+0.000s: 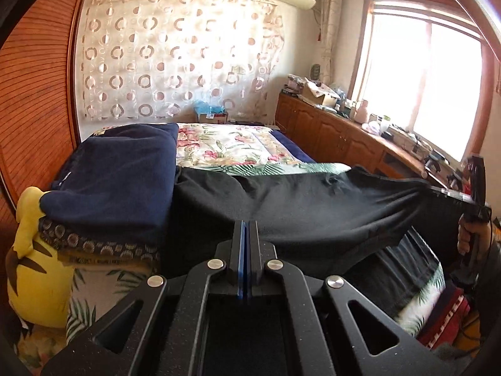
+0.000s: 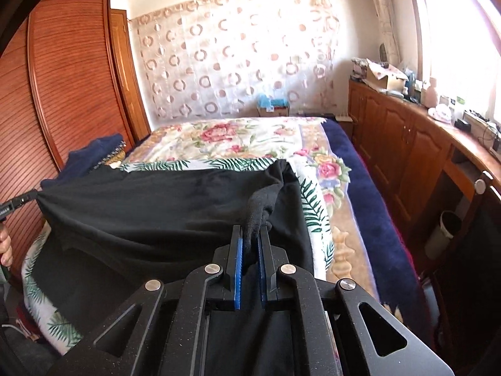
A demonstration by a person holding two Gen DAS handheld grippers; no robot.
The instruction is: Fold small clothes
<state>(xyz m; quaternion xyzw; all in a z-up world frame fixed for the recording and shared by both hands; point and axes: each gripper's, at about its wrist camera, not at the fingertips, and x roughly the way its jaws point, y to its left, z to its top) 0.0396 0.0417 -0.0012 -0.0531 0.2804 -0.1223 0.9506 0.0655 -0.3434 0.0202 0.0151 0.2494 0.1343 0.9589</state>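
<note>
A black garment [image 1: 297,206] hangs stretched between my two grippers above the near end of the bed. My left gripper [image 1: 246,224] is shut on one edge of it. My right gripper [image 2: 250,230] is shut on a bunched corner of the same garment [image 2: 156,206]. In the left wrist view the right gripper [image 1: 451,192] shows at the far right, pinching the cloth. In the right wrist view the left gripper [image 2: 29,195] shows at the far left edge, pinching the other end. The lower part of the garment drapes onto the leaf-print sheet [image 2: 313,200].
A folded navy blanket pile [image 1: 119,178] and a yellow plush toy [image 1: 34,266] lie at the left. The floral bedspread [image 2: 238,138] stretches ahead. A wooden wardrobe [image 2: 72,87] stands left, wooden cabinets [image 2: 407,144] with clutter right, under a bright window.
</note>
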